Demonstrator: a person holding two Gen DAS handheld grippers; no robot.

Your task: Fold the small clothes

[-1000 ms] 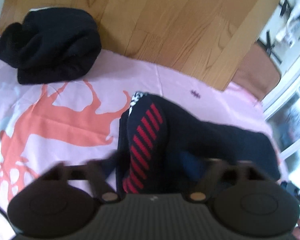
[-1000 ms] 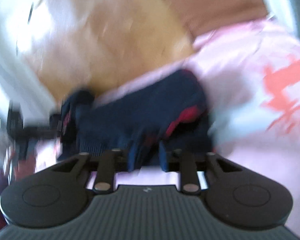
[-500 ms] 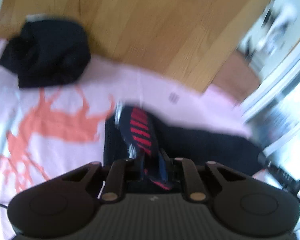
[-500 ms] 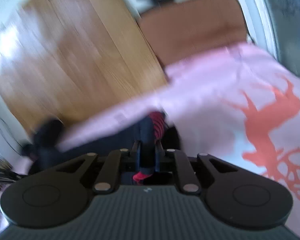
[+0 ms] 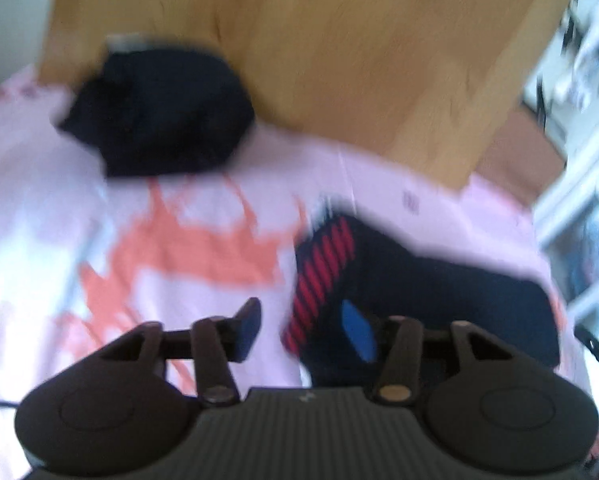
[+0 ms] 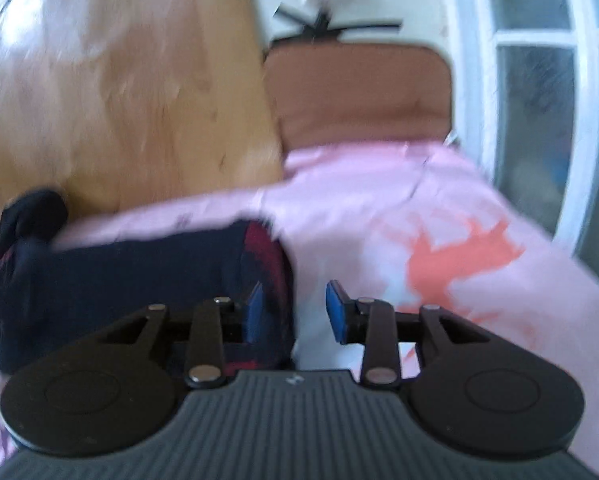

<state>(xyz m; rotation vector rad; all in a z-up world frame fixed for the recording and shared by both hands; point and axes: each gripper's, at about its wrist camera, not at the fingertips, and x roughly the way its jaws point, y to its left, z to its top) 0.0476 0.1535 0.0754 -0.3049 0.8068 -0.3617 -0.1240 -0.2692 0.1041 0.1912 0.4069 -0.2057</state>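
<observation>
A navy garment with red stripes [image 5: 419, 292] lies folded on the pink sheet [image 5: 59, 216]. My left gripper [image 5: 303, 332] hovers at its near left edge. Its jaws are opening, and the striped edge lies loosely between them without the pads pressing it. In the right wrist view the same garment [image 6: 139, 272] stretches to the left. My right gripper [image 6: 295, 312] is at its red-striped end, jaws opening. Its left pad is beside the cloth and its right pad is over bare sheet.
A black bundle of clothes [image 5: 159, 112] sits at the back left against a wooden board [image 5: 339, 48]. It also shows as the black bundle [image 6: 31, 216] at the far left. A brown cushion [image 6: 355, 88] and a window [image 6: 539, 80] stand beyond the bed. The sheet bears an orange print [image 6: 451, 256].
Half a second ago both grippers were shut on the garment's striped end. Both have since let go and drawn back a little, and the garment lies on the sheet.
</observation>
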